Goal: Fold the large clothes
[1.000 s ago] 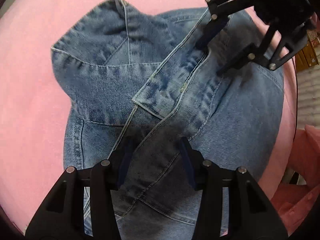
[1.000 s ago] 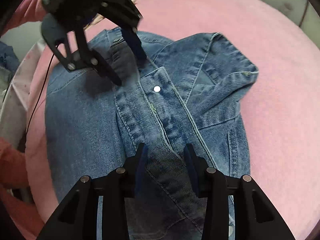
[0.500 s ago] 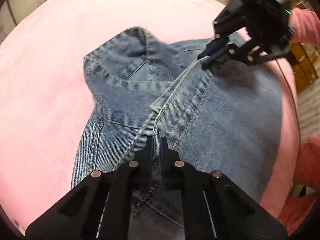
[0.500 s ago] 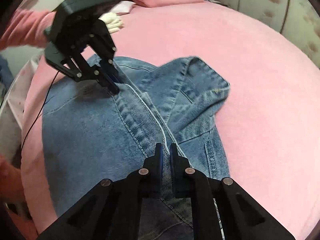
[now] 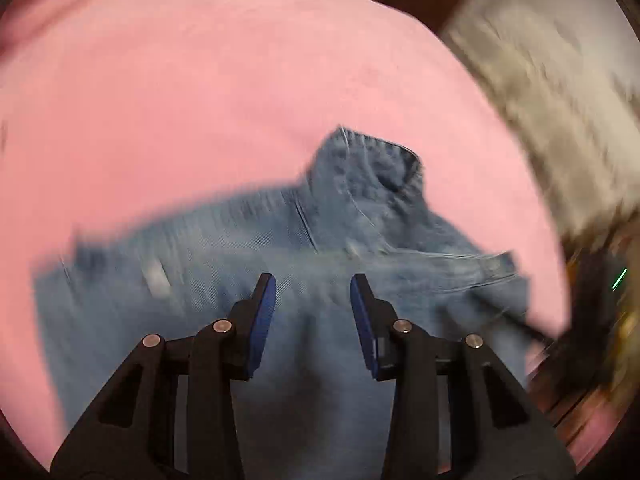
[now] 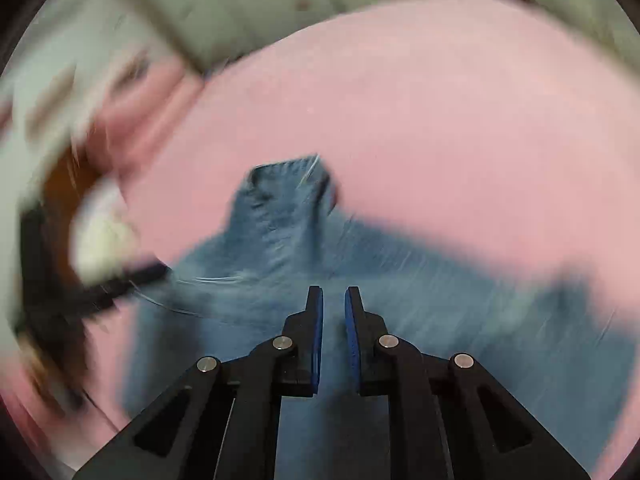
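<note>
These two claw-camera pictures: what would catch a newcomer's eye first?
First, the blue denim jacket sprawled across the pink bedcover, which fills most of both views; one sleeve cuff pokes up toward the middle. Next, the black claws with blue pads at the bottom: the left claw, whose jaws have just been opening, stands apart with nothing clamped, while the right claw shows only a narrow gap. Everything is smeared by motion blur.

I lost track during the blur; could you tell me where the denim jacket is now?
The denim jacket lies spread on the pink bed cover, low and central in both wrist views.
</note>
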